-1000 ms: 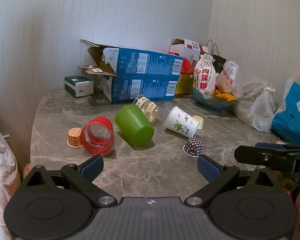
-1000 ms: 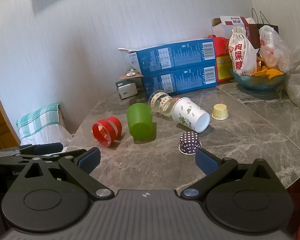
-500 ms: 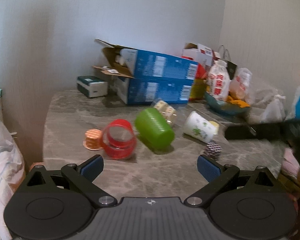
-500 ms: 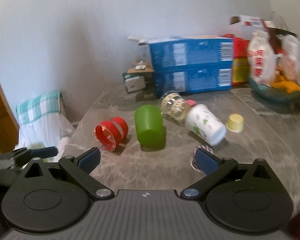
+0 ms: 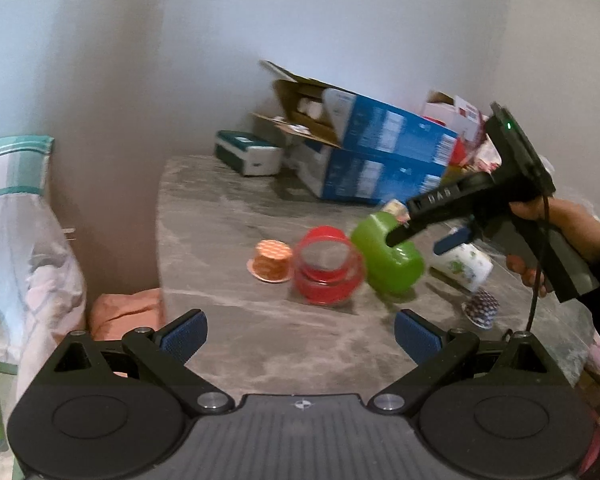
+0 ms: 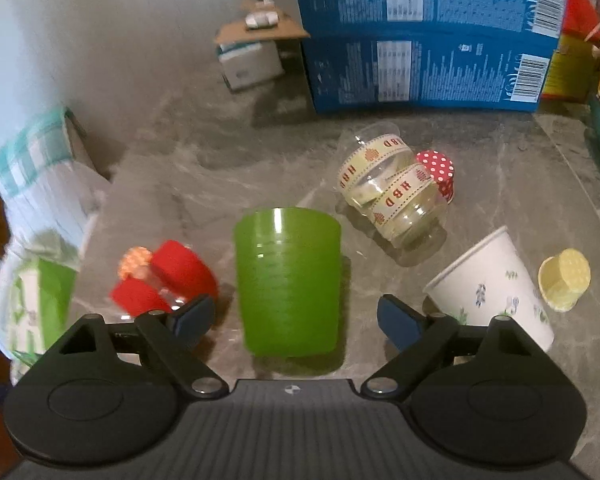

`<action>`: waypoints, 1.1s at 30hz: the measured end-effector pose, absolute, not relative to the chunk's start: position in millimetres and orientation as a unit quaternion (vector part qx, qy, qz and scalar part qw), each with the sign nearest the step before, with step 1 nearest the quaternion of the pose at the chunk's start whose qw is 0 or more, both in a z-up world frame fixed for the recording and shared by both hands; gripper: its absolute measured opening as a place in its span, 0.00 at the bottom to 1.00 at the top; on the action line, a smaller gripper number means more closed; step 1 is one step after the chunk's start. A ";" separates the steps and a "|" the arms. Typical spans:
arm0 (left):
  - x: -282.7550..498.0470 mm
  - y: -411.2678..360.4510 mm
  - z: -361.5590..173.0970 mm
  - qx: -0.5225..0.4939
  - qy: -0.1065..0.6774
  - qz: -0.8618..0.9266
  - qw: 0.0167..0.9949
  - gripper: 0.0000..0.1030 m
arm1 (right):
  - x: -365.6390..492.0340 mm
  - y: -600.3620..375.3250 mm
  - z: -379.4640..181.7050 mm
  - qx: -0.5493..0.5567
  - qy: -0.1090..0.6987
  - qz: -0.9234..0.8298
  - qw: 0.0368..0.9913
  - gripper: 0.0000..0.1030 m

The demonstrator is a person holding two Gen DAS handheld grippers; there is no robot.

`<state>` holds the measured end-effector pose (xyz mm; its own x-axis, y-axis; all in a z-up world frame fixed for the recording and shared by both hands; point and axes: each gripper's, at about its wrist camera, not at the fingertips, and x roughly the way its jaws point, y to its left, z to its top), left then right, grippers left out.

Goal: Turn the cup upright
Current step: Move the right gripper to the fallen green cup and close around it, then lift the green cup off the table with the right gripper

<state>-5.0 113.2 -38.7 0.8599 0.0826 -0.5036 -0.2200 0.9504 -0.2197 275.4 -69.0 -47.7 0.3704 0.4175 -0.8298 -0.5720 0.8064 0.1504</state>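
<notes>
Low centre of the right wrist view: green cup (image 6: 288, 280) lying on its side on the grey marble table (image 6: 500, 184), between the spread fingers of the right gripper (image 6: 296, 318), touched by neither blue pad. Near end of the cup blurred, so hard to say which end faces the camera. Same cup right of centre in the left wrist view (image 5: 388, 258), partly covered by one dark finger of the right gripper (image 5: 424, 234); second finger mostly hidden behind the tool body, blue tip alone showing. Hand (image 5: 560, 228) on the grip at the right edge, cut off at the wrist.

Bottom of the left wrist view: left gripper (image 5: 300, 334) with fingers wide apart, holding nothing, hovering at the near edge of the table.

Just left of the green cup: red cup (image 6: 164, 280) on its side, half hidden behind the right gripper's left finger, smeared by motion. Small orange cup (image 5: 272, 266) beside it, upside down. Upper right of centre: clear cup with ribbon (image 6: 388, 196) on its side, a red dotted cup (image 6: 438, 172) peeking out behind it. Lower right: white paper cup (image 6: 496, 284) on its side, rim partly hidden by the gripper. Yellow cup (image 6: 564, 280) near the right edge. Blue boxes (image 6: 420, 32) along the top, cut off by the frame.
</notes>
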 end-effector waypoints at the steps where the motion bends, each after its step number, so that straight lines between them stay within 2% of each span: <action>1: -5.7 116.8 -38.7 -0.141 0.251 0.082 0.954 0.98 | 276.2 -67.0 -50.6 -0.087 0.475 0.299 0.823 0.87; 5: -6.9 122.7 -40.4 -0.150 0.252 0.083 0.953 0.98 | 284.6 -55.6 -60.5 -0.102 0.498 0.302 0.806 0.85; 8: -8.4 121.0 -44.3 -0.151 0.257 0.084 0.951 0.98 | 290.0 -47.1 -66.8 -0.118 0.509 0.297 0.799 0.78; 10: -10.2 121.0 -47.2 -0.155 0.261 0.084 0.949 0.98 | 292.5 -43.6 -69.5 -0.124 0.516 0.297 0.794 0.67; 12: -13.2 120.2 -48.9 -0.156 0.262 0.085 0.949 0.98 | 294.1 -42.6 -70.5 -0.124 0.520 0.300 0.790 0.64; 17: -23.2 120.9 -45.9 -0.160 0.255 0.090 0.949 0.98 | 285.4 -44.8 -64.1 -0.133 0.507 0.296 0.798 0.64; 21: -31.5 115.6 -43.5 -0.149 0.247 0.083 0.954 0.98 | 259.3 -67.6 -37.1 -0.115 0.476 0.306 0.817 0.64; 29: -52.5 101.9 -45.0 -0.143 0.244 0.051 0.958 0.98 | 146.4 -141.1 22.9 -0.086 0.412 0.312 0.852 0.64; 33: -63.3 98.7 -47.1 -0.156 0.243 0.039 0.957 0.98 | 107.2 -165.7 16.7 -0.058 0.399 0.293 0.867 0.64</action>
